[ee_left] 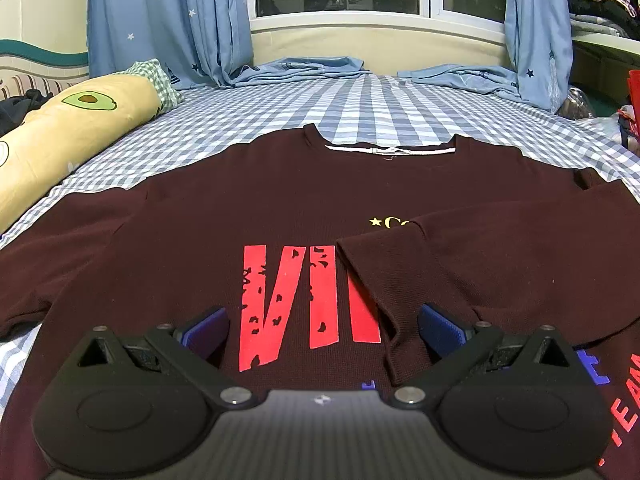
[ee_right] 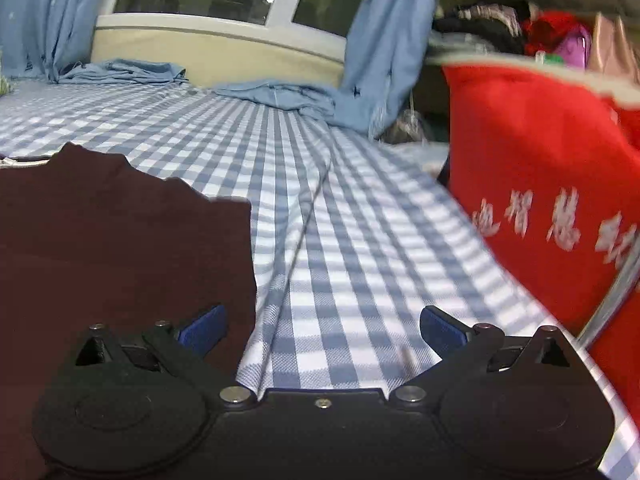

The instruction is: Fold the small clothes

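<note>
A dark maroon shirt (ee_left: 280, 208) with red letters lies face up on the checked bed sheet (ee_left: 360, 108), collar toward the window. Its right sleeve (ee_left: 460, 264) is folded in across the chest; the left sleeve (ee_left: 52, 260) lies spread out. My left gripper (ee_left: 324, 330) is open and empty, low over the shirt's front near the folded sleeve's cuff. In the right wrist view the shirt's right edge (ee_right: 120, 240) fills the left side. My right gripper (ee_right: 322, 328) is open and empty over the sheet (ee_right: 360, 240), its left finger above the shirt's edge.
A yellow avocado-print pillow (ee_left: 68, 132) lies at the left of the bed. Blue curtains (ee_left: 168, 20) and folded blue cloth (ee_left: 304, 70) lie by the window. A red bag (ee_right: 540, 184) with white characters stands at the bed's right side.
</note>
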Motion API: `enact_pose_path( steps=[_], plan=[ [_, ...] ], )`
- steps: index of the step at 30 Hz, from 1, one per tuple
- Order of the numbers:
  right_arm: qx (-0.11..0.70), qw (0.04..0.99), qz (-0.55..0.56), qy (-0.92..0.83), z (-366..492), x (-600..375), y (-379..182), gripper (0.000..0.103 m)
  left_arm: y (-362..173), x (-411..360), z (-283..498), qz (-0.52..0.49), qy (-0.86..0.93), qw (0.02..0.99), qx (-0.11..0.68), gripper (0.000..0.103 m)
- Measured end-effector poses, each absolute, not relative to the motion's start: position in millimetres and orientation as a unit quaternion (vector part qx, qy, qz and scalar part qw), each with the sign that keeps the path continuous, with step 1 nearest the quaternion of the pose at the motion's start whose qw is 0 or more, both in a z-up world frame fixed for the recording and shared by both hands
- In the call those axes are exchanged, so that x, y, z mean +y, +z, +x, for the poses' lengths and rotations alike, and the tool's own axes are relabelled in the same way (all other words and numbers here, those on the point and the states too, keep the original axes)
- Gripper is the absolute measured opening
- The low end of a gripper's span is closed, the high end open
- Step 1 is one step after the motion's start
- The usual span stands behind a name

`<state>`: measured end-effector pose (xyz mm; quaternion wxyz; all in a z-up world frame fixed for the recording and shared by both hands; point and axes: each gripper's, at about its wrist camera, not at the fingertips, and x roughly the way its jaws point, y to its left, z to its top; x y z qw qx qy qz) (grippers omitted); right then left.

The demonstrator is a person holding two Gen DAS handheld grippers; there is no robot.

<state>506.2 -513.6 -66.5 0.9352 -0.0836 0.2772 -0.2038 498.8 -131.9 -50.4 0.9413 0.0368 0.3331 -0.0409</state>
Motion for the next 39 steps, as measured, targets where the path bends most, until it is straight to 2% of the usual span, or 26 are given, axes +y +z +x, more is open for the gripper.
enact_pose_path(
  steps=[6,15,20,25,32,39],
  plan=[
    [0.279,0.934,-0.096,-0.201,496,-508,-62,0.102,-50,-131,499,0.034,-0.042,0.941,0.334,0.103],
    [0.293,0.939,-0.107,-0.144,431,-490,-58,0.102,-51,-128,500,0.026,-0.044,0.941,0.336,0.103],
    [0.297,0.94,-0.076,-0.15,433,-495,-66,0.102,-51,-124,502,0.011,-0.049,0.939,0.34,0.103],
    [0.294,0.941,-0.06,-0.159,425,-490,-52,0.102,-43,-112,503,-0.009,-0.066,0.933,0.354,0.102],
    [0.265,0.957,-0.081,-0.089,398,-438,-9,0.103,-14,-32,481,-0.11,-0.046,0.929,0.351,0.102],
    [0.275,0.957,-0.086,0.039,381,-351,12,0.103,4,71,442,-0.078,0.064,0.944,0.313,0.102]
  ],
)
